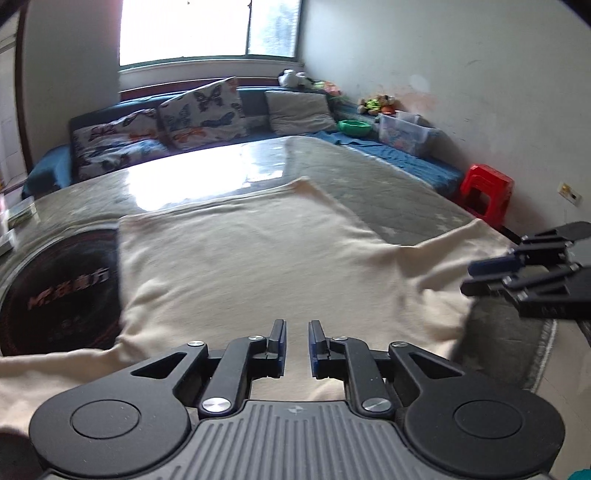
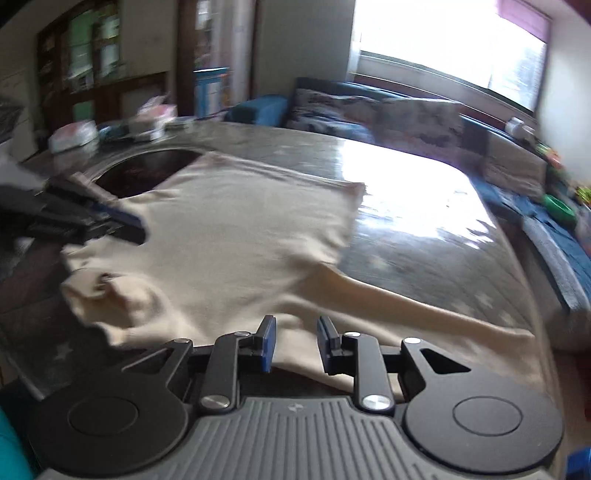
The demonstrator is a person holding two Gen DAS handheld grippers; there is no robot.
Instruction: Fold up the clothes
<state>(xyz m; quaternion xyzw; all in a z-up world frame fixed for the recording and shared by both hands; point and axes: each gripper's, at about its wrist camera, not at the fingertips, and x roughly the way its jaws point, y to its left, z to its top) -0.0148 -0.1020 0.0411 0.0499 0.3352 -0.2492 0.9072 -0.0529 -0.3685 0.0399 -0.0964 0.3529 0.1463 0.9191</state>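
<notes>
Left wrist: one cream garment (image 1: 258,258); two grippers' fingers (image 1: 277,343) slightly parted, empty.

A bright window (image 1: 207,29) lights white walls (image 1: 443,74), a blue sofa (image 1: 51,166) with cushions (image 1: 203,110).

garment: cream long-sleeved top (image 1: 258,254), soft knit, plain
state: spread flat, lightly wrinkled, body already squared
pose: one sleeve (image 2: 424,310) stretches out sideways, near edge rumpled
place relative to the left jaws: ahead and beneath, not between them
place relative to the right jaws: just ahead and beneath, gap between them empty
</notes>
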